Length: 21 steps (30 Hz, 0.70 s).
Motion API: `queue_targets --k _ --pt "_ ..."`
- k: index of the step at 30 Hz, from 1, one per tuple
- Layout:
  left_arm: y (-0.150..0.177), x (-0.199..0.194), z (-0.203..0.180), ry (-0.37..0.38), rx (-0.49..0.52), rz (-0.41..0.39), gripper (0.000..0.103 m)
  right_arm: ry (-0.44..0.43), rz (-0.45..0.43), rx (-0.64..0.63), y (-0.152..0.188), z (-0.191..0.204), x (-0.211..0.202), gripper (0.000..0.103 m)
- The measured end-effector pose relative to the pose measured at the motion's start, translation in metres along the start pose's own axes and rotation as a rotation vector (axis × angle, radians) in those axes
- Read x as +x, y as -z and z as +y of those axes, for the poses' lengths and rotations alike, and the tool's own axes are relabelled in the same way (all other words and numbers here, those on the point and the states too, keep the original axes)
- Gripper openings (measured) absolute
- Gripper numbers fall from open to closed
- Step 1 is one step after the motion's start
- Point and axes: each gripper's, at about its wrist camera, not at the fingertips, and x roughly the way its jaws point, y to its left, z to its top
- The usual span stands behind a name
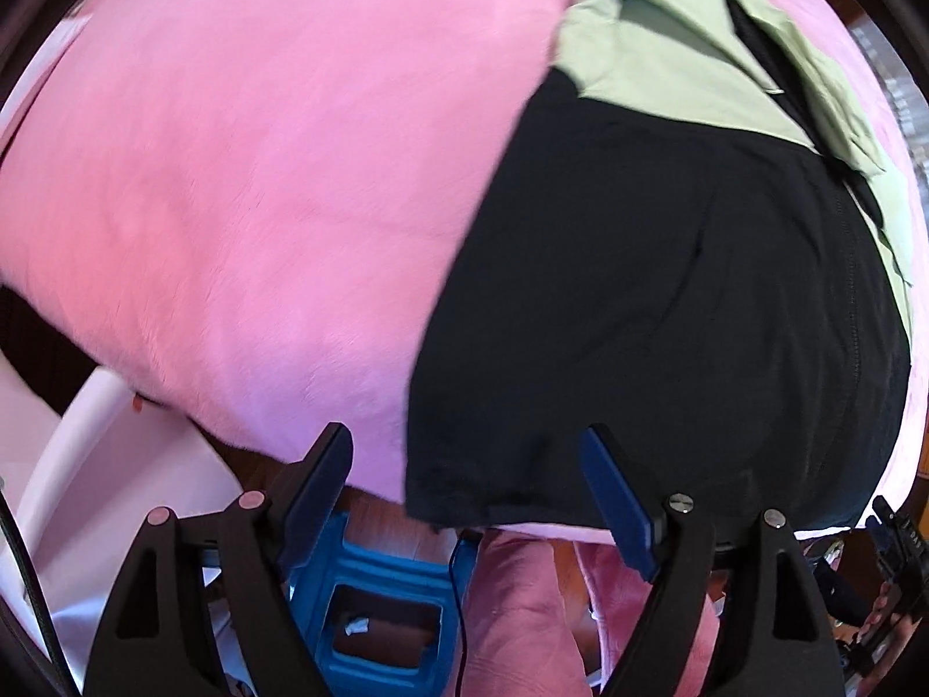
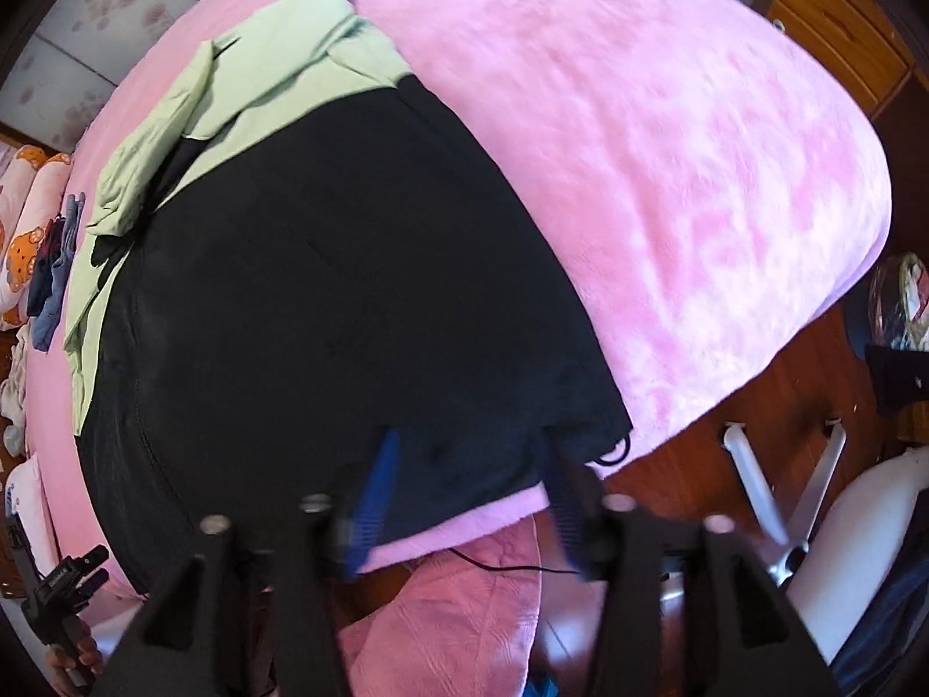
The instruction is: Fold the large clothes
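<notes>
On my left gripper (image 1: 473, 493) the two fingers stand wide apart and nothing is between the blue pads (image 1: 618, 502). They hang just over the near edge of the bed, where one corner of the black garment (image 1: 656, 302) ends; the cloth lies flat under them and I see no pinch on it. On my right gripper (image 2: 470, 493) the fingers are also apart, less wide, and blurred. The hem of the same black garment (image 2: 325, 290) lies between and behind them, but the pads do not press it, so I read this gripper as released.

The black garment is spread flat on the pink blanket (image 1: 249, 191) that covers the bed, and its lower hem reaches the near edge. A thin black cord loop (image 2: 615, 453) hangs from its right corner. Its far end lies partly over a light green garment (image 2: 278, 75), which is crumpled and not folded.

Further out, in the left wrist view, I see a blue plastic stool (image 1: 377, 610) on the floor under the bed edge. In the right wrist view a wooden floor (image 2: 697, 424), a white chair base (image 2: 772, 499) and a wooden drawer unit (image 2: 842, 23) appear, and pillows with a bear print (image 2: 23, 232) lie at the left.
</notes>
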Motion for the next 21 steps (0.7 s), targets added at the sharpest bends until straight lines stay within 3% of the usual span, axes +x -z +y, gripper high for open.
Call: queue_targets --k 3,8,14,17,21 --pt "0.003 0.008 0.011 0.009 -0.029 0.032 0.083 -0.019 0.012 -0.014 -0.001 -0.005 0.004 0.054" --pt "0.004 0.019 0.012 0.02 -0.053 0.044 0.083 0.061 0.019 -0.047 -0.003 -0.023 0.019 0.055" --pt "0.006 0.03 0.007 -0.015 -0.031 0.054 0.083 0.059 0.029 -0.025 -0.006 -0.04 0.03 0.055" --pt "0.008 0.033 0.009 -0.028 -0.049 0.058 0.083 0.099 0.006 -0.041 -0.01 -0.043 0.025 0.055" --pt "0.011 0.037 0.013 -0.015 -0.097 0.057 0.083 0.055 0.021 -0.032 -0.012 -0.043 0.026 0.055"
